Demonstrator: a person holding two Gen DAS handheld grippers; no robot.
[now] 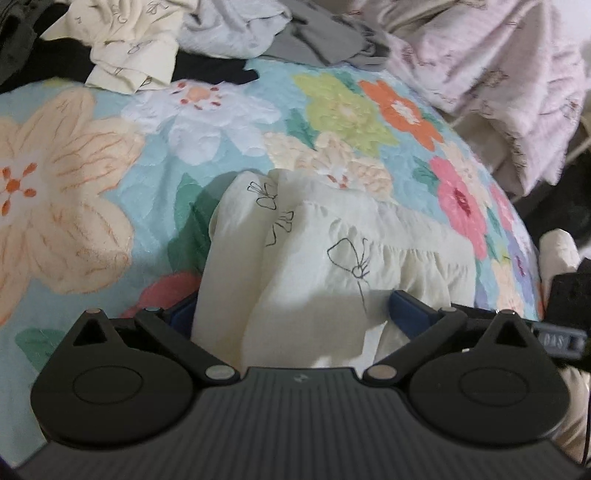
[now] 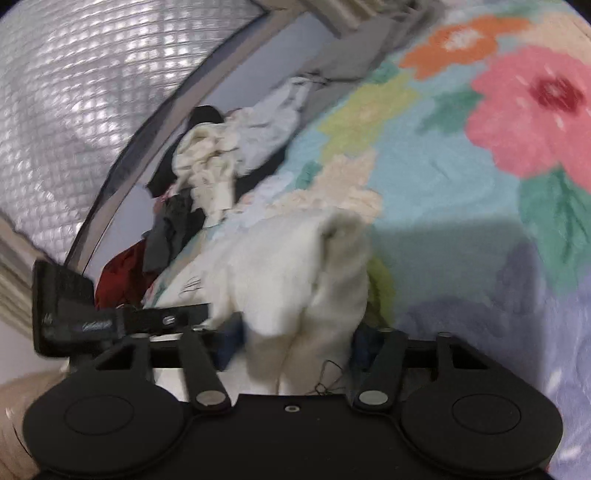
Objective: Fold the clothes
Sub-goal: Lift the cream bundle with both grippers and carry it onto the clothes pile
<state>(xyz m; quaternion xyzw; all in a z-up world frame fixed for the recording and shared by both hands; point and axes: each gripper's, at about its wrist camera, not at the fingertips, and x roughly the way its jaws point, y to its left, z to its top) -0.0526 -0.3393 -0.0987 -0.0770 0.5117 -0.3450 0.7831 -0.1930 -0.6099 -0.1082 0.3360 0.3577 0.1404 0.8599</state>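
In the left wrist view, the left gripper (image 1: 291, 306) has a cream cloth with little bow drawings (image 1: 332, 258) bunched between its two blue fingers (image 1: 406, 306). The fingers sit quite far apart with a thick wad of cloth filling the gap, so it looks like they are grasping the cloth, but loosely. The cloth lies on the flower blanket (image 1: 110, 166), just in front of the gripper. Past the cloth, at the far edge of the blanket, a pile of unfolded clothes (image 1: 221, 33) waits. To the right of the cloth, at the picture's edge, part of the other gripper shows.

In the right wrist view, the picture is blurry. The right gripper (image 2: 295, 343) has the same cream cloth (image 2: 295, 266) bunched up between its fingers, and it seems to be clenched on it too. The cloth rises in a soft lump just ahead of the gripper. Left of the cloth, the left gripper's black side (image 2: 66, 302) is close by. Farther past the cloth lies the clothes pile (image 2: 207, 155), beside a shiny quilted wall (image 2: 92, 92).

What could go wrong? Each grip holds a fat wad, not a neat edge. If the hands pull apart fast, the cloth may slip out. The fold may also come out lumpy, because the layers are scrunched. The two grippers are close and could bump.
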